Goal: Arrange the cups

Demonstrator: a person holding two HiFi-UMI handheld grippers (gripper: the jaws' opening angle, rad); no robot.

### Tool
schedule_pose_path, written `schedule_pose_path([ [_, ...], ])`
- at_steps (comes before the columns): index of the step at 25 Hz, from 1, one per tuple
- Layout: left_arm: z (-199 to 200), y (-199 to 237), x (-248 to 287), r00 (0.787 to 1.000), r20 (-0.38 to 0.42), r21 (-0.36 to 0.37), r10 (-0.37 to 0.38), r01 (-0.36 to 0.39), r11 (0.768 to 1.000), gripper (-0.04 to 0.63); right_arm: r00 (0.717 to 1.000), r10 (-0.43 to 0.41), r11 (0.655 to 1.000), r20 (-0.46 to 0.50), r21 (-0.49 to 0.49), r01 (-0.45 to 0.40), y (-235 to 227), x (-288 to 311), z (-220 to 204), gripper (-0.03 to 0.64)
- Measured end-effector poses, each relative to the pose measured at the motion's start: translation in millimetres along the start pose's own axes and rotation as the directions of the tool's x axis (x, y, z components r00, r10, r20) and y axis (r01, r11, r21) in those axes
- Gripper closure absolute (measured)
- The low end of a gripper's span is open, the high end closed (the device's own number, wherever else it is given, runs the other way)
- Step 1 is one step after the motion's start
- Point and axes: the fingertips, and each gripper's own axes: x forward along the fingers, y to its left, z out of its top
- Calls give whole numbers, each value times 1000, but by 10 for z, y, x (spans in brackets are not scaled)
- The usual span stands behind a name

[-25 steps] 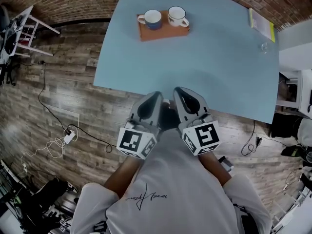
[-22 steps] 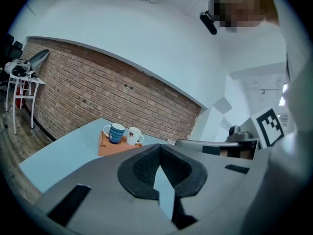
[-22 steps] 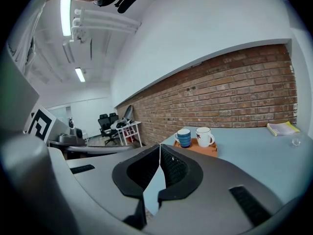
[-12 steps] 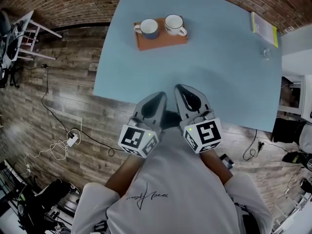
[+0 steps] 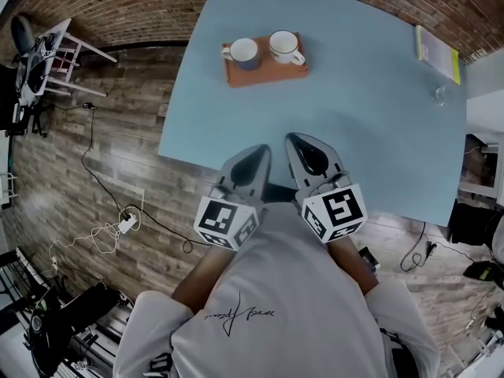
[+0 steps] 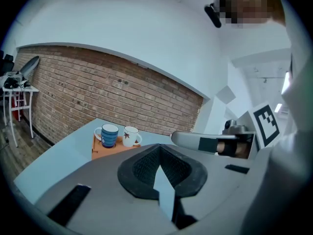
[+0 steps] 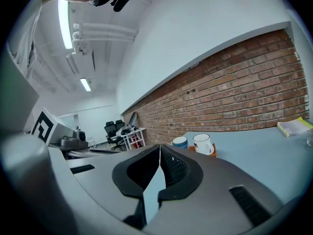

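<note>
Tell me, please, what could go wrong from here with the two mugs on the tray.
1. The blue striped mug and the white mug stand close together on the small orange tray; reaching for one might knock the other.
2. The left gripper and right gripper are both shut, side by side at the near edge of the table; arriving shut would likely push a mug rather than grasp it.
3. Such a push could slide a mug off the tray.

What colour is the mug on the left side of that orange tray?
The mug is blue with darker bands and a white rim, clearest in the left gripper view.
</note>
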Motion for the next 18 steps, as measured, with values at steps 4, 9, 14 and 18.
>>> schedule_pose_path([
  [4,42,-23,21,1000,1,27,-21,21,999,588,1000,18,1000,-2,4,-18,22,-1,-38,595],
  [9,149,-43,99,998,5,95,-56,55,994,588,999,7,1000,34,1,-7,-46,19,54,595],
  [14,232,-3,130,997,32,111,-66,62,992,588,999,0,1000,51,-7,0,-70,37,91,595],
  [18,328,68,190,995,58,90,-82,76,993,588,999,-14,1000,46,-13,15,-118,81,130,595],
])
